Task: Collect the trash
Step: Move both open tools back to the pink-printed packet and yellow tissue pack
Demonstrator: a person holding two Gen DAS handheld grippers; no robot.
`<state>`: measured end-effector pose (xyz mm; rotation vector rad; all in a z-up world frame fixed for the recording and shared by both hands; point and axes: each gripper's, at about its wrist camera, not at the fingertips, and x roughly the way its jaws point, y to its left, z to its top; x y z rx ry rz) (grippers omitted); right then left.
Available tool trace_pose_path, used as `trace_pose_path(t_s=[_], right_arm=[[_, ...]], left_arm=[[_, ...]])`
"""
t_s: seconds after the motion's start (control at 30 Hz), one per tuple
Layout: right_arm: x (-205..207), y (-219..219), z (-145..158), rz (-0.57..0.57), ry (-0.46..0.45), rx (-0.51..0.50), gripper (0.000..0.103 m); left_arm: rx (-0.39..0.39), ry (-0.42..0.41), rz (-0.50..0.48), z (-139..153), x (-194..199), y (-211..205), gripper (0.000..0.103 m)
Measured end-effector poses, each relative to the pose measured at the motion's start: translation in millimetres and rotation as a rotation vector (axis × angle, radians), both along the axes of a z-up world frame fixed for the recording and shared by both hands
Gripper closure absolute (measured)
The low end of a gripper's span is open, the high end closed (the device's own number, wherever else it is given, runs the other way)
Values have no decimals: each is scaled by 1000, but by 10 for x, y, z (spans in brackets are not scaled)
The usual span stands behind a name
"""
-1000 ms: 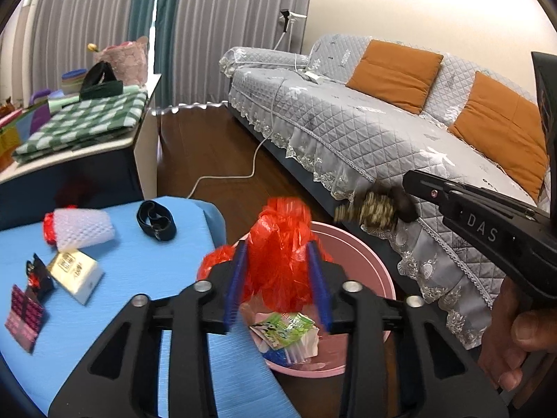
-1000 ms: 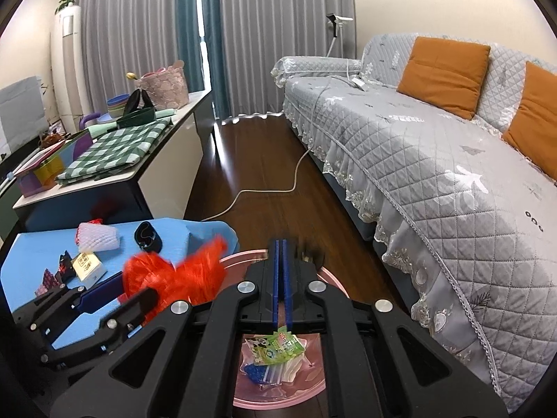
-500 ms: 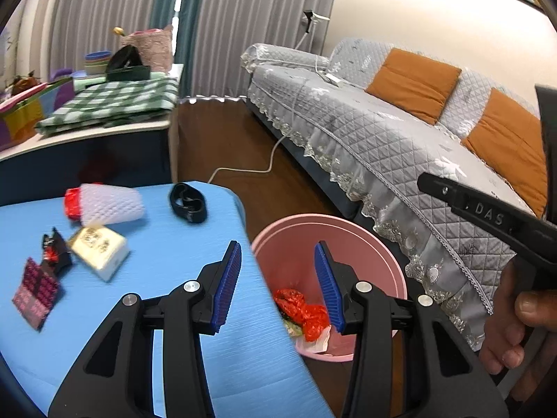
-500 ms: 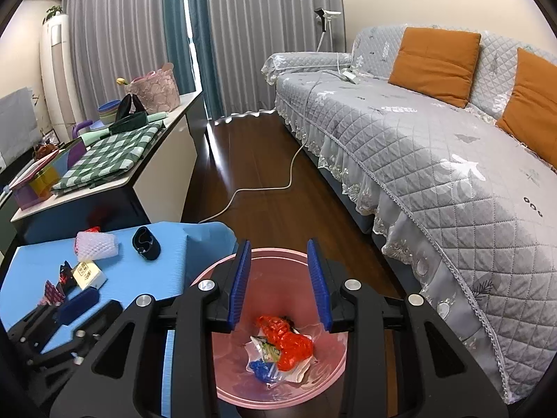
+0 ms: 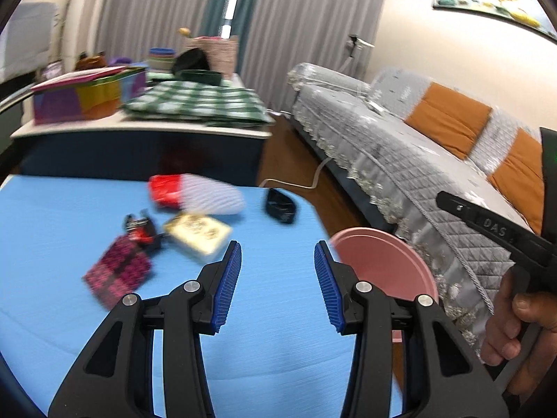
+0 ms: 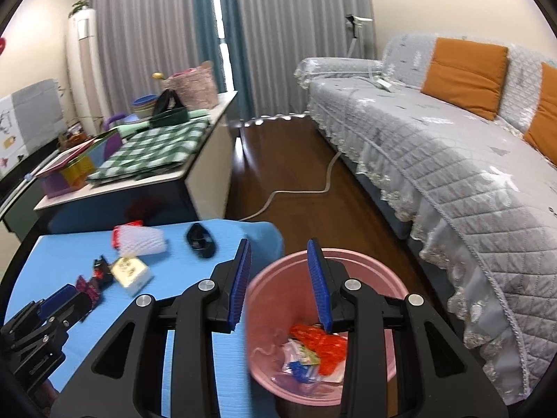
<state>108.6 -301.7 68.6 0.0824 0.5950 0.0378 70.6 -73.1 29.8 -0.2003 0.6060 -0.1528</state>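
Left wrist view: left tool [image 5: 277, 280] released, nothing between its pads, over the blue tabletop [image 5: 62, 216]; leftover trash lay centre-left, namely a foam-netted item [image 5: 202, 193], yellow packet [image 5: 197, 231] and magenta wrapper [image 5: 118, 271]. The blur risked a mis-aimed grab. Right wrist view: right tool [image 6: 280, 284] released, empty, above the pink bin [image 6: 362, 261]. Only this view showed the bin's red bag [image 6: 320, 343] and wrappers inside.

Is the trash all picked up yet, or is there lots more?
Some is done: red plastic and wrappers lie in the pink bin. Both tongs, left and right, are open and empty. Still on the blue table: foam net, small box, pink packet, black band.
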Motion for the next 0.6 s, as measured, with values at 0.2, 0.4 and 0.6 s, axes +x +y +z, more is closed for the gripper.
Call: trace_pose_path(t_s=[0.2, 0.4, 0.6], right_arm=[[47, 541, -79, 108, 0, -17, 68], [191, 1001, -206, 193, 31, 0, 68], [342, 1430, -364, 272, 50, -15, 57]], left_arm=[[-17, 27, 111, -168, -65, 510, 60], [-20, 46, 196, -299, -96, 931, 62], [-49, 95, 269, -482, -54, 1270, 62]])
